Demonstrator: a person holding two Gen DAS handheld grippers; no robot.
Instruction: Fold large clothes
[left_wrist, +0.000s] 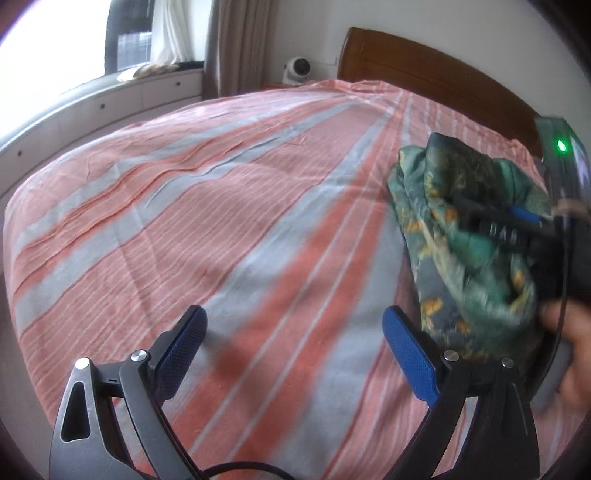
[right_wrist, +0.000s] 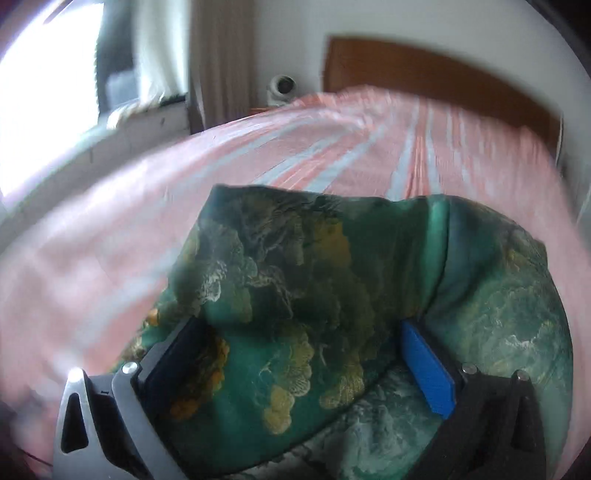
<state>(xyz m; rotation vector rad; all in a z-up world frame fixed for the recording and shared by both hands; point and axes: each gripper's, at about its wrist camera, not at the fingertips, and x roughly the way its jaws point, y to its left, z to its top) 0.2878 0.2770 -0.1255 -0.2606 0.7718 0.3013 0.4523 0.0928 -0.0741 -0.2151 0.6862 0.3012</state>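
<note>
2 tools. Right tool (right_wrist: 295, 362): clamped, apparently, on bunched green floral-print silky garment (right_wrist: 332, 295), carried above pink-and-grey striped bed cover (left_wrist: 184, 221). Left tool (left_wrist: 295, 354): fingers apart, empty. Risks: slippery wad slipping free; landing crumpled, edges untraceable.

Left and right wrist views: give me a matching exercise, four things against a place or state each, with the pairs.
Things:
1. left gripper
2. right gripper
3. green garment
4. headboard

Place or state:
A. bunched up, patterned, over the striped bedspread
B. brown wood, at the far end of the bed
C. open, with only bedspread between its fingers
D. fingers apart, with fabric between them

Pairs: 1-C, 2-D, 3-A, 4-B
</note>
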